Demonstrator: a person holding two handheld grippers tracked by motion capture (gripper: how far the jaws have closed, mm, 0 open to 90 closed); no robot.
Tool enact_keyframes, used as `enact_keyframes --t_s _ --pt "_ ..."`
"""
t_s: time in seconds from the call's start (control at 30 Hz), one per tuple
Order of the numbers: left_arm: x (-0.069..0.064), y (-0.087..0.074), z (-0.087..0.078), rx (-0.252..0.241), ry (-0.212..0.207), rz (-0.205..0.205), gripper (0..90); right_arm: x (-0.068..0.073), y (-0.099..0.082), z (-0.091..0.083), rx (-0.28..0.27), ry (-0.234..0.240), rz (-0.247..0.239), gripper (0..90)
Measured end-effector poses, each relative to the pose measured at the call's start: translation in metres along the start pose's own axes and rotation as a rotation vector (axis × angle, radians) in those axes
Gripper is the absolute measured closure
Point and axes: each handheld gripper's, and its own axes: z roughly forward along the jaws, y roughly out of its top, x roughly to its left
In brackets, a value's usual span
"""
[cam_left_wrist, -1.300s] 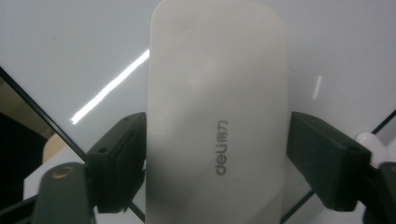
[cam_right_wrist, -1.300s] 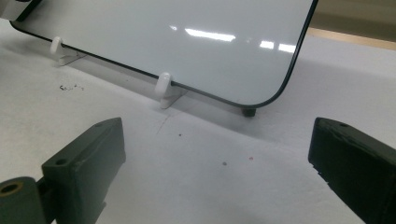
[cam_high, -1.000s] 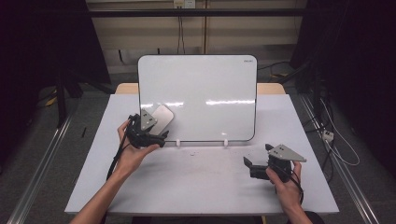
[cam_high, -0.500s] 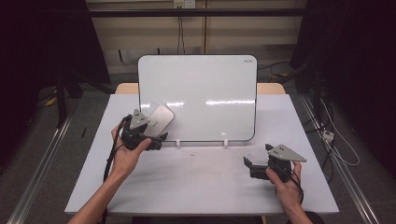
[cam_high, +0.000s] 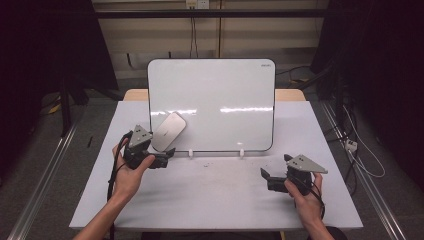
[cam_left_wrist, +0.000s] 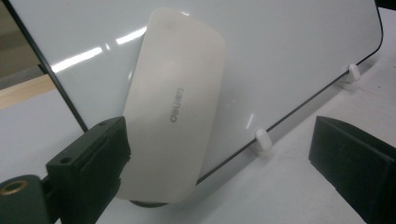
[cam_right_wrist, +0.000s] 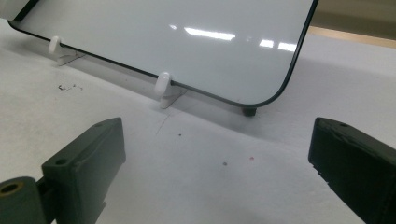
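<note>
A white eraser (cam_high: 168, 131) clings tilted to the lower left corner of the upright whiteboard (cam_high: 220, 100). My left gripper (cam_high: 167, 156) sits just below and in front of it. Its jaws have just been opening and now stand wide. In the left gripper view the eraser (cam_left_wrist: 175, 107) lies ahead of the left gripper (cam_left_wrist: 219, 177), past the jaws, and no pad presses on it. My right gripper (cam_high: 265, 179) rests open low over the table at the right, facing the whiteboard's (cam_right_wrist: 187, 42) lower right corner with nothing between the jaws of the right gripper (cam_right_wrist: 215, 172).
The whiteboard stands on small white feet (cam_high: 191, 152) on a white table (cam_high: 210, 200). Another white foot (cam_right_wrist: 163, 86) shows in the right gripper view. Dark curtains and floor rails flank the table.
My left gripper has drawn back from the board toward the near left and let go of the eraser, which stays on the whiteboard. The right gripper has kept still.
</note>
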Motion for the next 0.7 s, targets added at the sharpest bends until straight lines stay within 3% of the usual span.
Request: enact_keyframes --t_s 0.47,0.57,0.63,0.7 --pt "-0.004 -0.019 -0.024 0.014 0.009 -0.004 5.1 0.000 0.000 0.000 0.002 -0.001 -0.001 3.9" --pt "-0.003 -0.023 -0.027 0.024 0.004 -0.028 4.8 0.000 0.000 0.000 0.001 -0.001 0.000 3.8" --pt "-0.004 -0.026 -0.029 0.034 0.039 -0.023 4.8 0.000 0.000 0.001 0.004 -0.001 0.003 3.8" --pt "-0.005 -0.029 -0.032 0.039 0.037 -0.027 4.5 0.000 0.000 0.001 0.003 -0.001 0.001 3.8"
